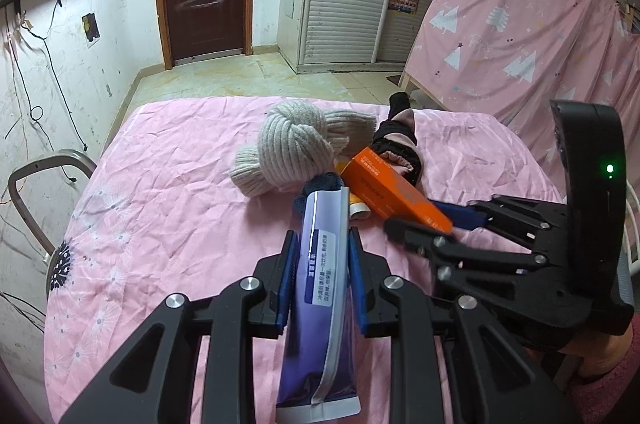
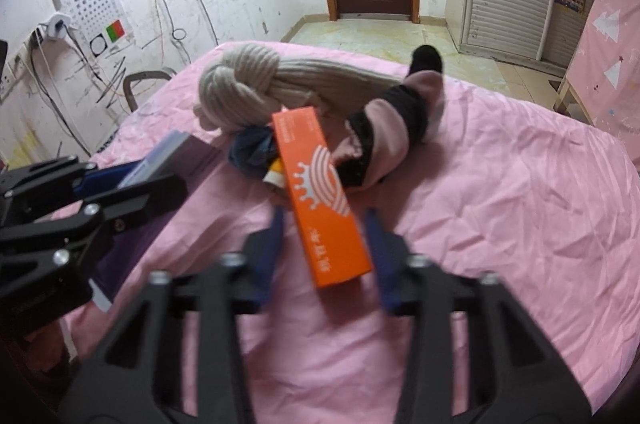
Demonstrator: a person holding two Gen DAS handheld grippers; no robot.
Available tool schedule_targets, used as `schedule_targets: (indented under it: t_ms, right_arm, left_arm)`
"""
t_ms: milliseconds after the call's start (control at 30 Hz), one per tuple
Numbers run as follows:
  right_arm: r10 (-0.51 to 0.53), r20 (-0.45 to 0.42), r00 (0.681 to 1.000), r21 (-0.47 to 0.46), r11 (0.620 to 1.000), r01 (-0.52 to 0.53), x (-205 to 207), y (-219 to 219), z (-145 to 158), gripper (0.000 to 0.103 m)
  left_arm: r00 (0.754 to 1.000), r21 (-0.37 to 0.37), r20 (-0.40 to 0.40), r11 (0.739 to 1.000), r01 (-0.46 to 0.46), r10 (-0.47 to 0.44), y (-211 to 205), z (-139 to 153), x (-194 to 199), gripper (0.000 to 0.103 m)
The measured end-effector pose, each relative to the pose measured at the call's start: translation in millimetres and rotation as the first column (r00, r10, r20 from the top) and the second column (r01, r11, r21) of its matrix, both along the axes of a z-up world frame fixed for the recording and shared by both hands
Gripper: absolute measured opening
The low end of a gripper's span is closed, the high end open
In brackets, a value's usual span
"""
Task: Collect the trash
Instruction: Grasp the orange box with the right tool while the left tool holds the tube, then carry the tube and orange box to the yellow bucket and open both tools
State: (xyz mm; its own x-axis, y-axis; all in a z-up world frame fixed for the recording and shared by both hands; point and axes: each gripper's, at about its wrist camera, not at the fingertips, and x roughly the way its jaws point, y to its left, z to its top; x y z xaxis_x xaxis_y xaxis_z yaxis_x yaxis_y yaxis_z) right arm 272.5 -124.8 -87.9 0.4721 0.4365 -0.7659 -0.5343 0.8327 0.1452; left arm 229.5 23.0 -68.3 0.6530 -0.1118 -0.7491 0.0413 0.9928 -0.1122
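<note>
My left gripper (image 1: 322,244) is shut on a purple and white tube (image 1: 320,296), held above the pink bedcover (image 1: 168,200); it also shows in the right wrist view (image 2: 176,156). An orange carton (image 2: 320,196) lies on the cover, also seen in the left wrist view (image 1: 394,190). My right gripper (image 2: 326,220) is open, its blue pads (image 2: 276,228) on either side of the carton's near end without touching it. A small yellow and white tube (image 2: 275,176) lies under the carton.
A knotted grey knit scarf (image 1: 292,144), a pink and black glove (image 2: 384,128) and a blue cloth (image 2: 250,148) lie behind the carton. A metal chair (image 1: 40,184) stands at the bed's left. A pink curtain (image 1: 520,36) hangs right.
</note>
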Motion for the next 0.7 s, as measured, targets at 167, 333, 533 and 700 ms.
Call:
schedule_targets:
  t_ms: [167, 333, 533, 700]
  right_arm:
    - [0.006, 0.031, 1.000, 0.011, 1.000, -0.007, -8.9, -1.5, 6.6, 0.022]
    - [-0.016, 0.066, 0.998, 0.080, 0.997, 0.011, -19.9, -22.0, 22.8, 0.022]
    - [-0.061, 0.112, 0.992, 0.142, 0.989, 0.045, -36.0, -51.3, 42.5, 0.022]
    - [-0.110, 0.129, 0.986, 0.188, 0.979, 0.084, -44.5, -81.0, 52.8, 0.022]
  left_arm:
    - [1.000, 0.009, 0.007, 1.000, 0.005, -0.005, -1.8, 2.5, -4.6, 0.015]
    - [1.000, 0.014, 0.027, 1.000, 0.013, -0.013, -8.4, 11.5, -11.1, 0.015]
    - [0.997, 0.038, 0.056, 0.998, 0.053, -0.055, -31.9, 26.3, -19.5, 0.015]
    - [0.993, 0.063, 0.068, 0.994, 0.094, -0.099, -59.2, 34.2, -23.4, 0.015]
